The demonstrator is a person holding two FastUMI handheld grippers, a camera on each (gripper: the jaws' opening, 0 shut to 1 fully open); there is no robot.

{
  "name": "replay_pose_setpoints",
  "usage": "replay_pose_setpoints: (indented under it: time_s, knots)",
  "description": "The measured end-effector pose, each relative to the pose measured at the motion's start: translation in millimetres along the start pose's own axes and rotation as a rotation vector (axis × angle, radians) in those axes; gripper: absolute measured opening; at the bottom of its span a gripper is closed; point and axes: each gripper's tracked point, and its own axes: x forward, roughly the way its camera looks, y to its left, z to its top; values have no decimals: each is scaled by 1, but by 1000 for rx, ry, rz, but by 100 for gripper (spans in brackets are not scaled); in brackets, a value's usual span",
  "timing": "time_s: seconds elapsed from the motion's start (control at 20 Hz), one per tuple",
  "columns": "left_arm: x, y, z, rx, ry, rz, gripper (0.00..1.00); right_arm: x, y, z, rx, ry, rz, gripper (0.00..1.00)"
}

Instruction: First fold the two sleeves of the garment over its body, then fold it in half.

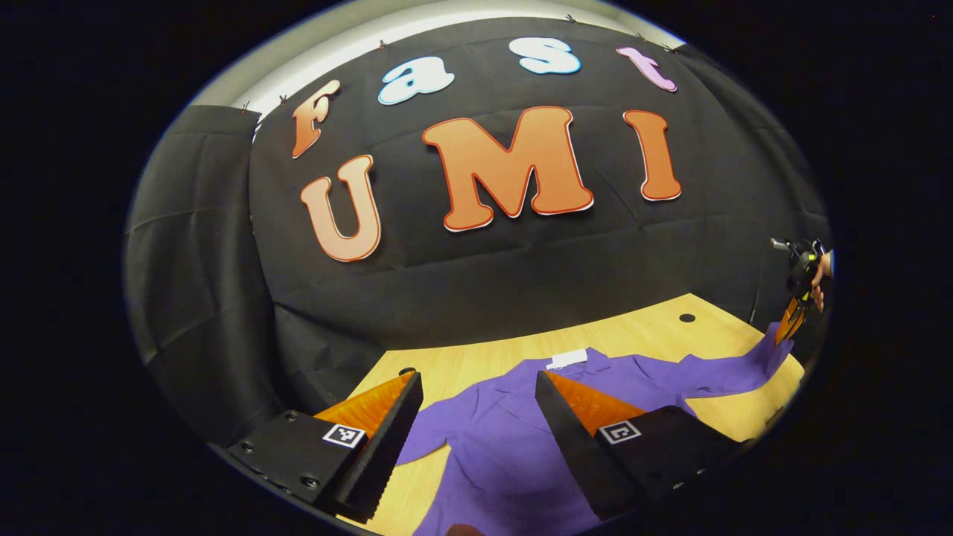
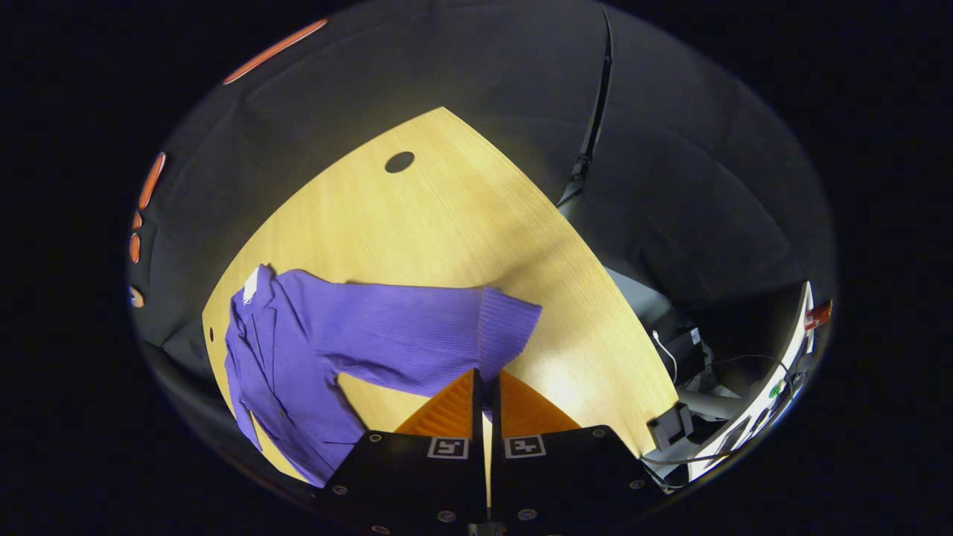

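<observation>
In the left gripper view, the left tool (image 1: 476,417) hangs wide open above the purple garment (image 1: 514,447), holding nothing. The garment lies spread on the wooden counter (image 1: 640,327), its white label (image 1: 566,359) at the far collar. At far right, the right tool (image 1: 788,327) pinches the end of the sleeve (image 1: 737,368), a hand (image 1: 819,283) gripping it.

In the right gripper view, the right tool (image 2: 485,387) is closed on the sleeve's ribbed cuff (image 2: 506,327). The garment's body (image 2: 283,380) lies at left on the counter (image 2: 447,216).

L gripper (image 1: 476,417) open over purple garment (image 1: 506,461); R gripper (image 1: 788,327) pinching sleeve (image 1: 733,368).
</observation>
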Motion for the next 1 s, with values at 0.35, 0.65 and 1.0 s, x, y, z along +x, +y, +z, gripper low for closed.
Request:
replay_pose_setpoints:
  time_s: [0.35, 0.65, 1.0]
  knots:
    - [38, 68, -16, -35, -20, -70, 98, -60, 110, -15, -62, -87, 44, 3]
    - [51, 136, -43, -71, -15, -40, 98, -76, 212, -38, -166, -86, 94, 3]
    - [48, 217, -81, -103, 31, 84, 98, -81, 327, -55, -321, -77, 172, 3]
